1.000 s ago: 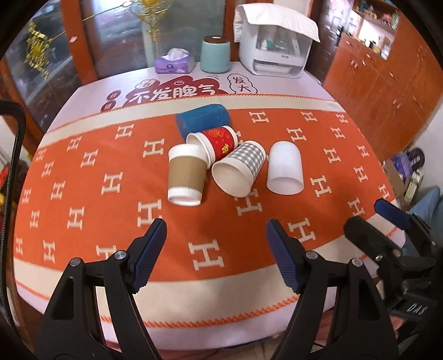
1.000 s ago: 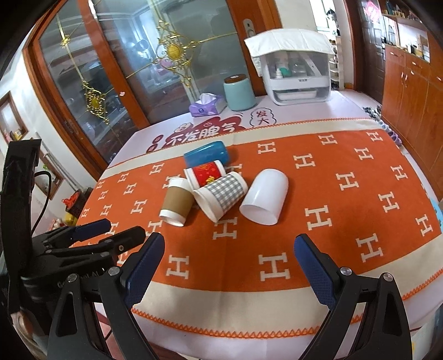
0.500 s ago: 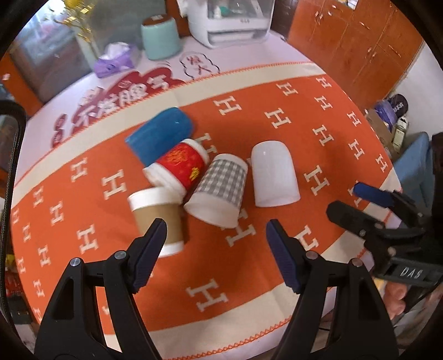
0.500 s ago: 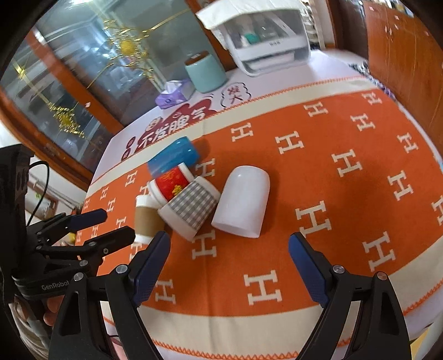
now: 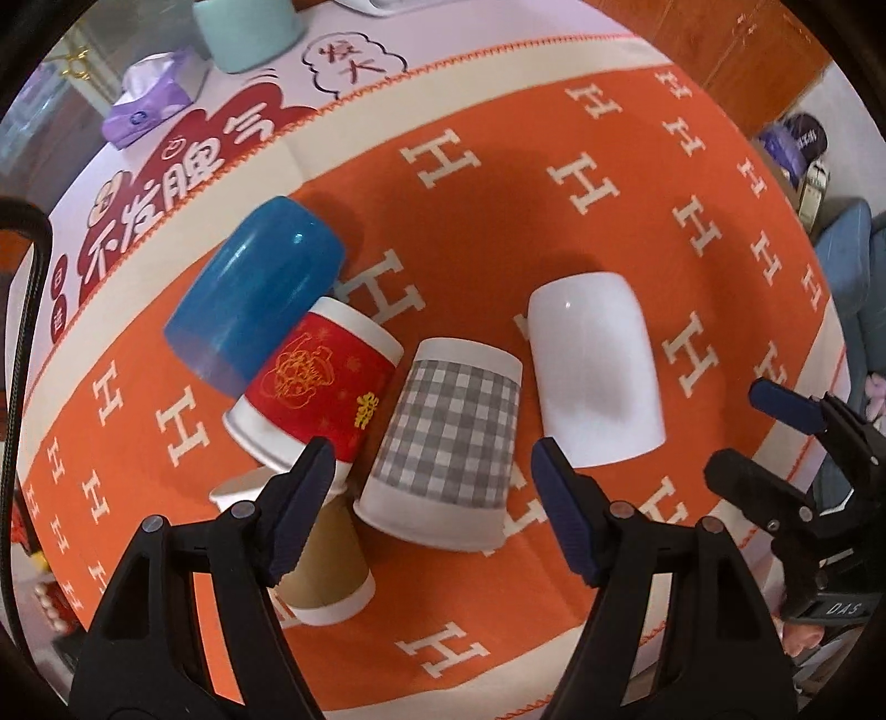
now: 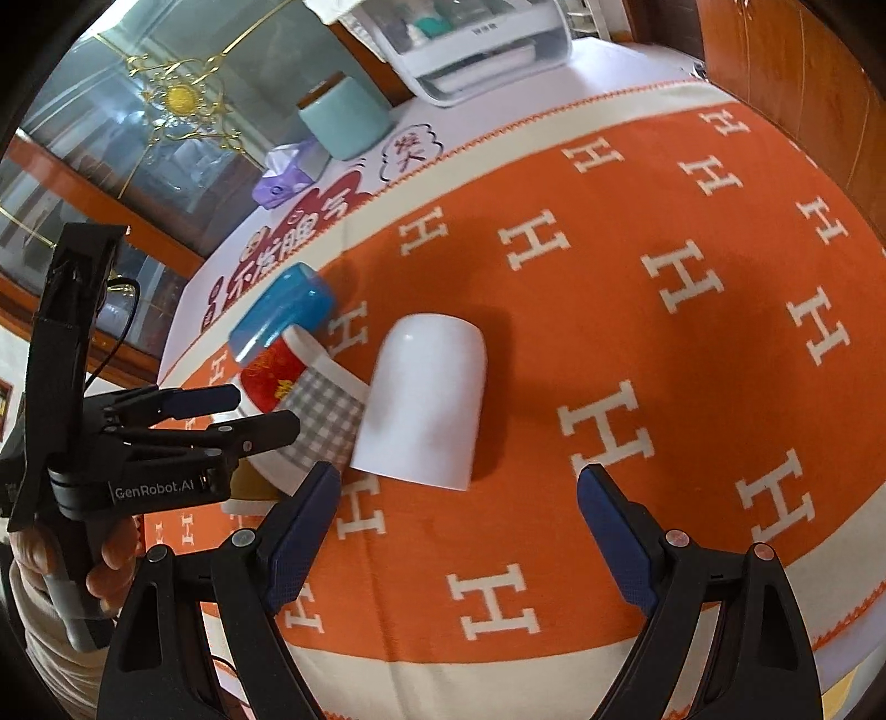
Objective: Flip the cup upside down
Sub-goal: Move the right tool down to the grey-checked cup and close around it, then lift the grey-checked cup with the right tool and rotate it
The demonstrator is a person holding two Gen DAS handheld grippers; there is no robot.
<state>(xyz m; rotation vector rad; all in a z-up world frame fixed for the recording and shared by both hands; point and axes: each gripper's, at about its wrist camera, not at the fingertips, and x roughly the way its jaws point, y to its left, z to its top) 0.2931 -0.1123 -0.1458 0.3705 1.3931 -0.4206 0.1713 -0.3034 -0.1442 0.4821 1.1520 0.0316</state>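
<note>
Several cups lie on their sides on the orange cloth. From left: a blue cup point(image 5: 252, 296), a red paper cup point(image 5: 321, 387), a grey checked paper cup point(image 5: 448, 437) and a white cup point(image 5: 595, 371). A brown-sleeved paper cup point(image 5: 324, 576) sits partly under my left finger. My left gripper point(image 5: 432, 498) is open, just above the checked cup's rim end. My right gripper point(image 6: 457, 518) is open, just short of the white cup point(image 6: 423, 401). The left gripper also shows in the right wrist view point(image 6: 243, 412), over the checked cup point(image 6: 324, 412).
At the table's far edge stand a teal canister point(image 6: 343, 119), a purple tissue pack point(image 6: 285, 180) and a white storage box point(image 6: 476, 50). Wooden cabinets point(image 6: 792, 77) are to the right. The cloth's near edge point(image 6: 498, 687) is just under my grippers.
Both grippers have moved forward and down toward the cups, which now fill far more of each view. The cups have not moved. Both grippers stay open.
</note>
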